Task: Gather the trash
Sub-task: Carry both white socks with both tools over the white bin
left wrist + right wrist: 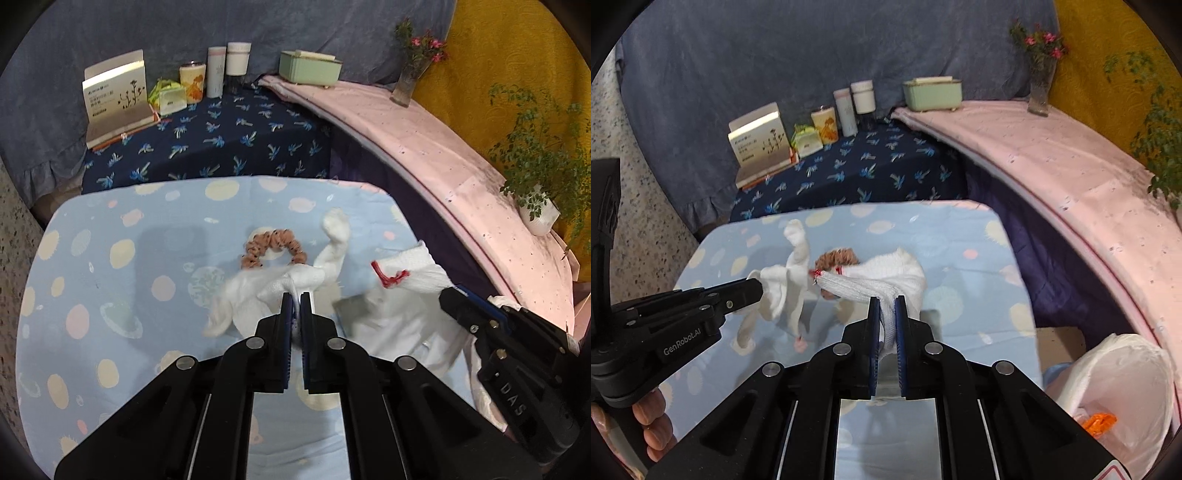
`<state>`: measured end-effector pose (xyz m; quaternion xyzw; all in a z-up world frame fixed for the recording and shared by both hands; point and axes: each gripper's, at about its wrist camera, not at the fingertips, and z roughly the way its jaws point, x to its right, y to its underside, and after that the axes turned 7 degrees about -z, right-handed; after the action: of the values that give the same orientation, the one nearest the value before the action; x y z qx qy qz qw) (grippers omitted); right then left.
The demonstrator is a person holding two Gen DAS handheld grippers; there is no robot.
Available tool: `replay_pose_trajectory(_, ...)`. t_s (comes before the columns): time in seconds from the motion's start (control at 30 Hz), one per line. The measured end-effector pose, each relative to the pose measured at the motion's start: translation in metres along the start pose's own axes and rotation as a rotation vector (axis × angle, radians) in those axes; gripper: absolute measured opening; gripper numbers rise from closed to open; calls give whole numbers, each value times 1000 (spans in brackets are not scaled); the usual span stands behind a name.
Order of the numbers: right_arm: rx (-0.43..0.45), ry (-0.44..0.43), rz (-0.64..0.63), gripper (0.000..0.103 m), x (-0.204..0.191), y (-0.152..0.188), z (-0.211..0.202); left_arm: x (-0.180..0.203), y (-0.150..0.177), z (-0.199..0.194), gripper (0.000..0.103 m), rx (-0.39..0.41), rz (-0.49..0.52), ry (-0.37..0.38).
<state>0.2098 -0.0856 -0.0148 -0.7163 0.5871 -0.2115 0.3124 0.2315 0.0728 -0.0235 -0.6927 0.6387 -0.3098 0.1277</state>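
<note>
Two white socks hang above a light-blue dotted cloth (pixel 110 295). My left gripper (pixel 295 301) is shut on a plain white sock (pixel 273 291); it also shows in the right wrist view (pixel 783 284). My right gripper (pixel 887 306) is shut on a white sock with red trim (pixel 879 280), seen in the left wrist view (pixel 410 273) with that gripper (pixel 452 295) at the right. A brown scrunchie (pixel 271 245) lies on the cloth just beyond both socks.
A white-lined trash bin (pixel 1115 384) with orange scraps stands at the lower right. Behind are a dark-blue patterned surface (pixel 221 147) with a box (pixel 114 96), cans and bottles, and a pink ledge (pixel 424 140) with a green box (pixel 308 66), a vase (pixel 406 85) and a potted plant (pixel 539 214).
</note>
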Motion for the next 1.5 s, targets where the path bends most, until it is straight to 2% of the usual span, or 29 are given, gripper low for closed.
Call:
replay_pose_trajectory(0.4, 89, 100, 56, 8, 63, 12, -80, 85, 18, -39, 4, 31, 116, 87)
replay_pose_trajectory(0.9, 120, 237, 193, 8, 152, 66, -151, 202, 72, -49, 4, -21, 284, 214)
replay_pose_trajectory(1.17, 130, 284, 263, 8, 184, 92, -175, 241, 95, -48, 4, -49, 345, 253)
replay_pose_trajectory(1.5, 92, 313, 294, 8, 202, 114, -176, 267, 113, -36, 4, -94, 379, 272)
